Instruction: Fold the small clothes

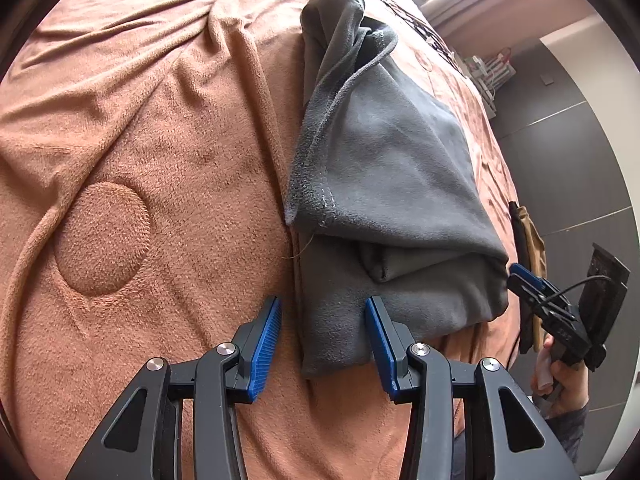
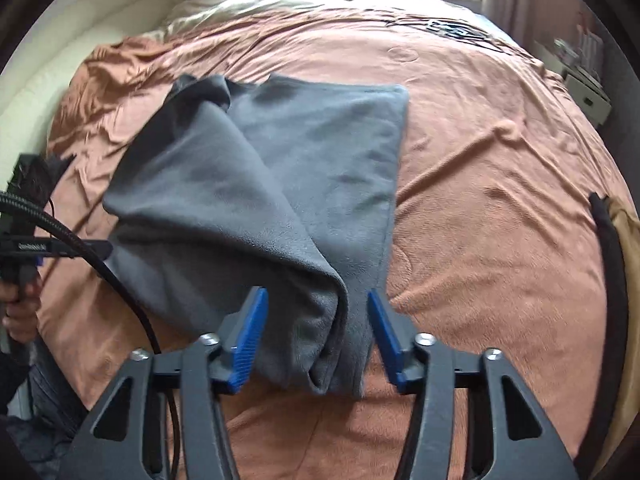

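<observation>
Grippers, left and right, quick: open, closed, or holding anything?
Left gripper: open, holding nothing, over the grey garment's corner.
Right gripper: open, garment between the jaws, not gripped.

Rumpled bed, cluttered room edges.
Covered by a rust-brown blanket [image 2: 480, 152] with embossed circles; cream bedding [image 2: 248, 4] bunched at the far end, tan cloth [image 2: 624, 248] with a dark strap at the right edge, shelf unit [image 2: 584, 80] beyond, grey panelled wall [image 1: 568, 152] alongside.

Left tool [image 1: 322, 322]: black linkage arms, ribbed blue pads, silver pivot screws.
Right tool [image 2: 318, 314]: identical build.
Cable [image 2: 80, 246]: black, braided.
</observation>
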The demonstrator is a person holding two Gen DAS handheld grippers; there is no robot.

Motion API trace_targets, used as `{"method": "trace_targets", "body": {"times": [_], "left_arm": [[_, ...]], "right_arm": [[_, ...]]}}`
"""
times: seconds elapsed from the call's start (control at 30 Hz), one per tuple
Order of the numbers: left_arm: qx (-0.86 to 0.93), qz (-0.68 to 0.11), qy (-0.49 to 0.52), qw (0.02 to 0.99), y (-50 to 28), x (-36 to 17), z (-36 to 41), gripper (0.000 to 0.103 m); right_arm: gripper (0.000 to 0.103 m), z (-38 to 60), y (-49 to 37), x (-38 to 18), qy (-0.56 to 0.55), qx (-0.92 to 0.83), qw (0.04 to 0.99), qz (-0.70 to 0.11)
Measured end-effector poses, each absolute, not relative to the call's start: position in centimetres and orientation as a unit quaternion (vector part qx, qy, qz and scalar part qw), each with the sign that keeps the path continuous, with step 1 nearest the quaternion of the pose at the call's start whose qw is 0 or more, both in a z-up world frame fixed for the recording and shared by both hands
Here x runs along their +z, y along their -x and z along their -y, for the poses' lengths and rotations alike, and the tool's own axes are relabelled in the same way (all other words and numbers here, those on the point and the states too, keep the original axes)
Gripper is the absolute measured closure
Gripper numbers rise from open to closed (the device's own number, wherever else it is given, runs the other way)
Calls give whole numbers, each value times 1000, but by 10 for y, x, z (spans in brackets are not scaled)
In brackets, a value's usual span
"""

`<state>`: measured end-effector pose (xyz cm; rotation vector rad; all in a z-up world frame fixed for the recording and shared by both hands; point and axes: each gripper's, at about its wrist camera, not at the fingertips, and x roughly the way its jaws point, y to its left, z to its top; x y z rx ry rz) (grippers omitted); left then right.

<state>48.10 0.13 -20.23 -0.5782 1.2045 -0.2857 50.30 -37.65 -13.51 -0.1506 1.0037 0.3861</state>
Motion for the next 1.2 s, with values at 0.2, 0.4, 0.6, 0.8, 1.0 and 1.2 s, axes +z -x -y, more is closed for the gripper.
{"method": "trace_targets", "body": {"times": [0.2,0.4,0.6,0.8,1.0,1.2], "left_arm": [[-128,-558,260,777,-483,-204,2,58],[-134,-559,251,779,-483,-202,11,58],[-153,-554,245,781,-481,-188,23,58],[-147,-542,249,789,-479,-182,14,58],[-133,-553,268,778,-485,-202,0,58],[-149,-541,286,777,-482,-202,-6,58]], "right_arm": [[82,367,-522,-154,78,182,848,-491],[96,363,-506,-136,91,161,866,-465],[96,365,-503,-128,89,141,867,-469],[96,374,-507,-142,73,138,855,-495],[91,361,-510,-148,111,122,846,-507],[58,325,-495,-121,176,114,857,-470]]}}
